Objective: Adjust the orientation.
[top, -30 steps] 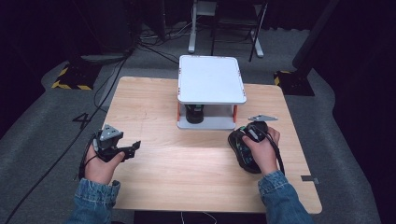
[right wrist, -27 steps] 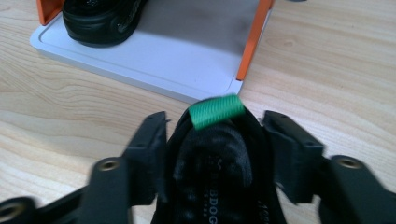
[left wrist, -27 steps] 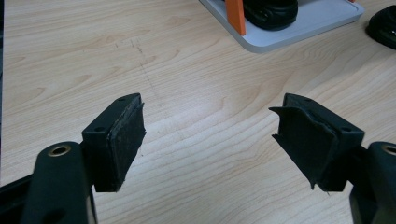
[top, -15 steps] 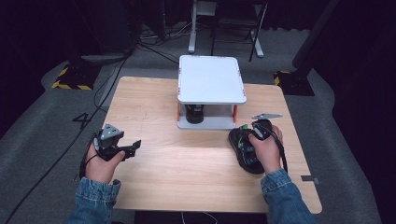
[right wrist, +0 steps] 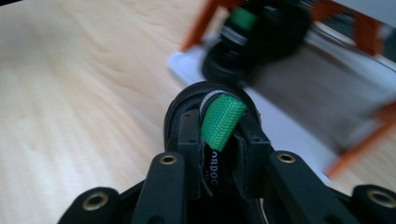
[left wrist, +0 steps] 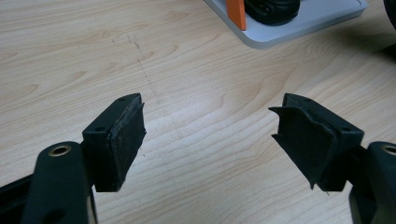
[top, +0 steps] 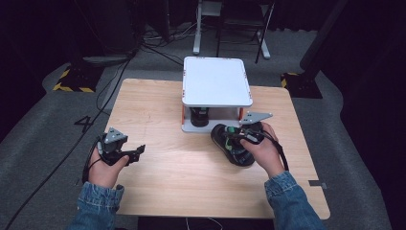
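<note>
A black sandal (top: 233, 145) with green accents lies on the desk (top: 158, 110), at about four o'clock from the desk's middle. It sits just in front of the white two-level shelf (top: 216, 81), toe end toward the shelf and heel end toward five o'clock. In the right gripper view a green woven pull loop (right wrist: 219, 120) stands up from its dark strap, pinched by the right gripper (right wrist: 219, 135). A second black shoe (top: 199, 116) rests on the shelf's lower level.

Rack (top: 218, 84) blocks far centre; table (top: 158, 105) left open.
</note>
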`<state>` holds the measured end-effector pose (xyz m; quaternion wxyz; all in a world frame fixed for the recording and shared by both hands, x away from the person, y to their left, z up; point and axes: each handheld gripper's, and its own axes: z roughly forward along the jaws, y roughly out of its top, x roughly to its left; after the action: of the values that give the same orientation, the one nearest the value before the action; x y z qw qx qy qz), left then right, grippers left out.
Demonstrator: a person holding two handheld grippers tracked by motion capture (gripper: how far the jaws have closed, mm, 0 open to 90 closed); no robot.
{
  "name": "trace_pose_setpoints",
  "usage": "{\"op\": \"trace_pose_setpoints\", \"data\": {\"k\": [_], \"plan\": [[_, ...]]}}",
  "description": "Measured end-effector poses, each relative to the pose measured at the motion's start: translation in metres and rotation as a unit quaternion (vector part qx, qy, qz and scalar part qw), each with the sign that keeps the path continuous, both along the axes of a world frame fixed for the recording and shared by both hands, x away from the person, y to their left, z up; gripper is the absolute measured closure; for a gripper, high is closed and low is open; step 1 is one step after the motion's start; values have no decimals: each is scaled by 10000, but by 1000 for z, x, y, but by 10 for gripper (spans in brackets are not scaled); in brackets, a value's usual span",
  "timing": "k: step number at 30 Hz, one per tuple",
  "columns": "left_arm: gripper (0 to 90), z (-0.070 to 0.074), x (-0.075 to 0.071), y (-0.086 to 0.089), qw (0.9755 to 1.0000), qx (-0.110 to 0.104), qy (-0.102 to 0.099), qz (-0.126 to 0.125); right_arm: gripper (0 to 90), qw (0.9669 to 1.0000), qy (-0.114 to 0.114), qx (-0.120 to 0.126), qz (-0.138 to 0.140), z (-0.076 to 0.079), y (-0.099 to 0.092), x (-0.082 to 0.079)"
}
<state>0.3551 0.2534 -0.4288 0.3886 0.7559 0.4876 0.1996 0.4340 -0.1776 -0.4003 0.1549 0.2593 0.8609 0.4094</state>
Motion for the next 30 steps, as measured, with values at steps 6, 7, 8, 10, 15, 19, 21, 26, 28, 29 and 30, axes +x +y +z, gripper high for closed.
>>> {"op": "trace_pose_setpoints", "data": {"k": [6, 7, 8, 10, 15, 19, 21, 26, 28, 29, 30], "plan": [[237, -1, 0, 0, 10000, 1, 11, 6, 702, 9963, -42, -43, 863, -4, 22, -20], [238, -1, 0, 1, 10000, 1, 14, 5, 698, 9953, -37, -42, 967, -5, 23, -24], [237, -1, 0, 1, 10000, 11, 13, -8, 695, 9943, 4, -19, 1065, -5, 24, -28], [238, -1, 0, 1, 10000, 18, 28, -6, 696, 9928, 103, 39, 1190, -6, 25, -35], [238, -2, 0, 0, 10000, 26, 38, 2, 697, 9877, 393, 38, 1512, -10, 26, -51], [238, -3, 0, 0, 10000, 49, 49, -8, 697, 9865, 542, 143, 1535, -12, 20, -60], [238, -4, 1, -1, 10000, 37, 61, -4, 697, 9860, 649, 339, 1496, -17, 18, -60], [238, -3, 2, -2, 10000, 50, 64, -50, 694, 9809, 758, 19, 1793, -37, 40, -71], [238, -3, 2, -2, 10000, 44, 49, -47, 677, 9825, 618, -67, 1756, -38, 47, -74], [238, -3, 2, -2, 10000, 30, 49, -30, 656, 9830, 635, -48, 1723, -38, 47, -74], [238, -3, 2, -1, 10000, 39, 46, -46, 613, 9832, 667, 28, 1698, -38, 47, -74]]}}
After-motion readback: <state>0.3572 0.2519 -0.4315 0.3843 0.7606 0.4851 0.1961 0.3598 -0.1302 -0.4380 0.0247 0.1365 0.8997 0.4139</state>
